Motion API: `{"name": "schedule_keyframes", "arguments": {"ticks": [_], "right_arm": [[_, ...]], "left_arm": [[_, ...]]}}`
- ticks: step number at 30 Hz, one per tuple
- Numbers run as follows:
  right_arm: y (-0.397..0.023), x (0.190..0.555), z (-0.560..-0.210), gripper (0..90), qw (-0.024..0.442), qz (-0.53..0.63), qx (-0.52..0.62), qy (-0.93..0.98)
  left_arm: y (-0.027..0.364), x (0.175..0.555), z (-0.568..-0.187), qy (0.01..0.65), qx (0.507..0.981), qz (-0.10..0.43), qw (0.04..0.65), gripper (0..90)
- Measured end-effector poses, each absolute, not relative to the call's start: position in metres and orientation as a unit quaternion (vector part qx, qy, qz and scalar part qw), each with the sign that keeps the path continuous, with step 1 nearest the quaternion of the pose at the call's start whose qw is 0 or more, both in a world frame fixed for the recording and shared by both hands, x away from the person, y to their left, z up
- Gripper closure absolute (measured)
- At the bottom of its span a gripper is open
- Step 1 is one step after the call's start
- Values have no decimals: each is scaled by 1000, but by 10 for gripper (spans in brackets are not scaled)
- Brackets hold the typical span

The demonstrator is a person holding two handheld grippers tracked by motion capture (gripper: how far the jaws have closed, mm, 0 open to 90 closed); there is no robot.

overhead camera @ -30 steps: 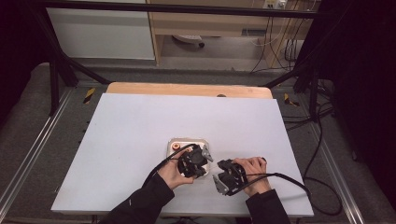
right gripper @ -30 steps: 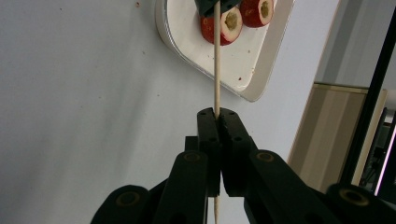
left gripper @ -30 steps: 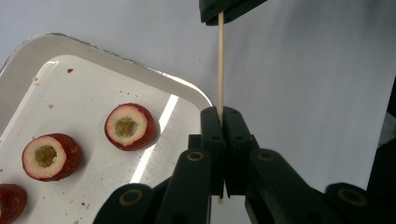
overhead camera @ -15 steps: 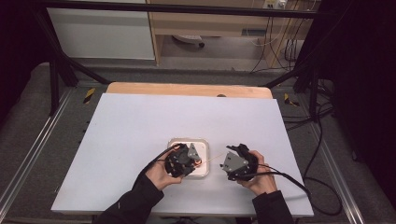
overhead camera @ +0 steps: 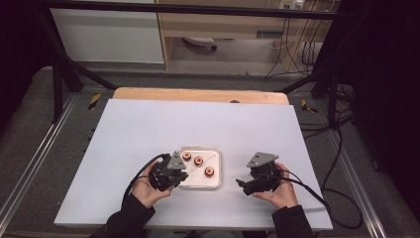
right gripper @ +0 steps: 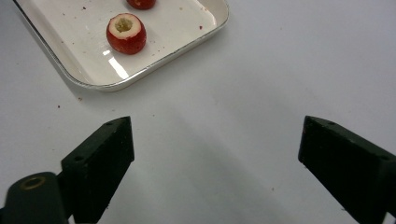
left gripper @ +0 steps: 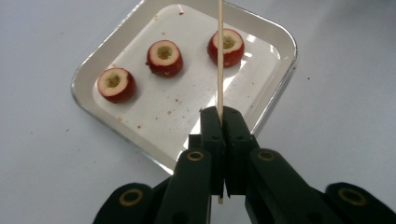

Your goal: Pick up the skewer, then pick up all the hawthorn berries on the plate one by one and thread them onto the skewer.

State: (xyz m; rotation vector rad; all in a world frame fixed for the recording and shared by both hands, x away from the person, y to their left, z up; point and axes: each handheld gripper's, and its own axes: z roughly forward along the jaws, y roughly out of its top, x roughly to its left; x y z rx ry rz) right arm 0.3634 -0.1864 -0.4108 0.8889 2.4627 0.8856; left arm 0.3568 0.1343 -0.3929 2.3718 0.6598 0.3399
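Tools point(overhead camera: 185, 176) newly apart above white table point(overhead camera: 148, 129).

You have one white tray point(overhead camera: 218, 182) on the table, lying between your two claws. In it sit three cored red fruit pieces: ahead of your left claw point(left gripper: 219, 122) you see all three in a row, one far left point(left gripper: 116, 84), one in the middle point(left gripper: 164, 57) and one just behind the stick point(left gripper: 229, 45). You have one thin wooden skewer point(left gripper: 220, 56), pinched between that claw's jaws and rising straight up from them. Ahead and to the left of your right claw point(right gripper: 212, 161), whose jaws stand wide apart, one fruit piece point(right gripper: 126, 32) shows whole and a second is cut by the top edge. That makes two claws, one in each of your two hands.
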Motion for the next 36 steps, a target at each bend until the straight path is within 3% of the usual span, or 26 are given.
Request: {"name": "schedule_keyframes", "arguments": {"ticks": [18,36], "right_arm": [[-178,370,-399,8,144,333,363,858],[-116,396,-390,41,107,308,352,878]], "left_arm": [[175,341,-409,286,869,144,376,886],[197,334,-419,311,846,140,411,885]]}}
